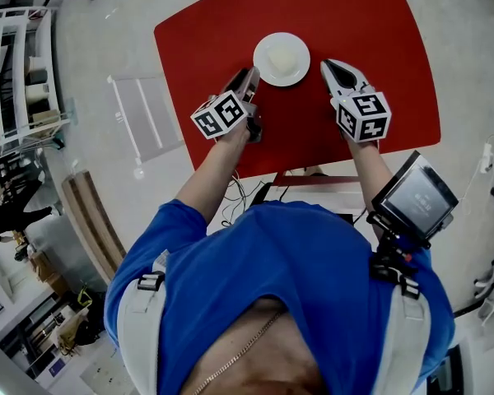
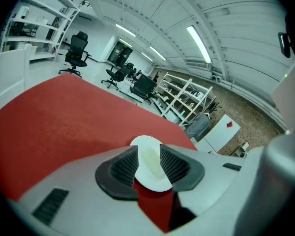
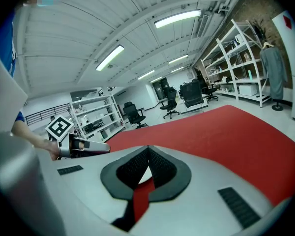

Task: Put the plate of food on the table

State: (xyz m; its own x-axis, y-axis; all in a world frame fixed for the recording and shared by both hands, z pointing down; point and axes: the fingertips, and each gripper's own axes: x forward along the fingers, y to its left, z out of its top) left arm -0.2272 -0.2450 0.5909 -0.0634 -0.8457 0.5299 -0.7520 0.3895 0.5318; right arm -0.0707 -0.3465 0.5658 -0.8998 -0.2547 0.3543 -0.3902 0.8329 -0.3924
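Observation:
A white plate with a pale mound of food on it rests on the red table, near the far side. My left gripper lies just left of the plate, its tip close to the rim. In the left gripper view its jaws stand open, and the plate shows in the gap without the pads pressing on it. My right gripper lies to the right of the plate, a little apart from it. Its fingertips meet, with nothing held between them.
A clear rack stands on the floor left of the table. Shelving lines the far left. A small screen hangs at the person's right shoulder. Office chairs and white shelves stand beyond the table.

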